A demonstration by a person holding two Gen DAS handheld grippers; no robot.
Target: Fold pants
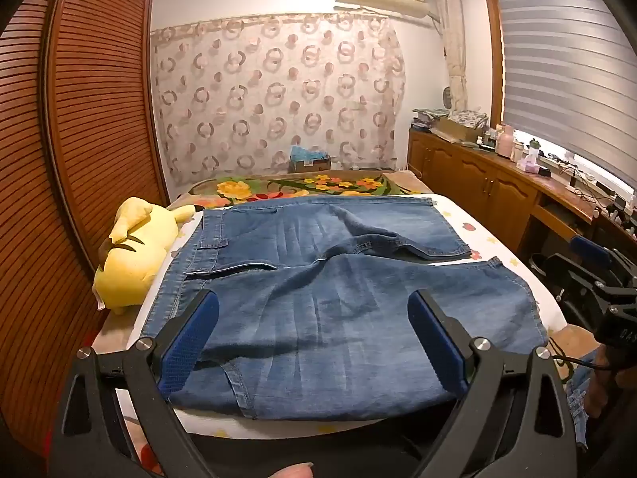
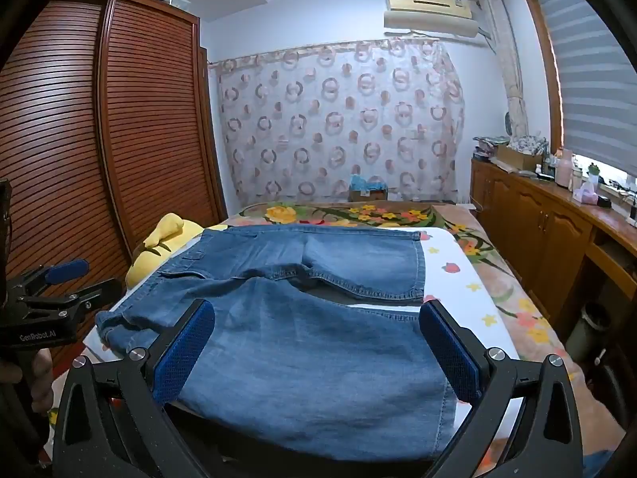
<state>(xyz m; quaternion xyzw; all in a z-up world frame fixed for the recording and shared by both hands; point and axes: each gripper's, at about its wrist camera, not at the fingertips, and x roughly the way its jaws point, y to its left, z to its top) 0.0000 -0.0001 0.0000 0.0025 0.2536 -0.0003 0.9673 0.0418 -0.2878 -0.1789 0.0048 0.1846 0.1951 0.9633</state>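
Note:
Blue denim pants (image 1: 318, 279) lie spread on a white board on the bed, waistband to the left, two legs running right with a gap between them. My left gripper (image 1: 314, 310) hovers open over the near leg by the waist end, its blue pads (image 1: 191, 342) wide apart with nothing held. The same pants (image 2: 310, 318) fill the right wrist view, where my right gripper (image 2: 318, 326) is open above the near leg toward its hem. Each gripper shows at the edge of the other's view: the right gripper (image 1: 589, 275) and the left gripper (image 2: 51, 294).
A yellow plush toy (image 1: 131, 255) lies on the bed left of the waistband. A brown louvred wardrobe (image 1: 79, 119) stands at the left. A wooden cabinet (image 1: 497, 183) with clutter runs along the right under the window. A floral blanket (image 1: 302, 187) covers the far bed.

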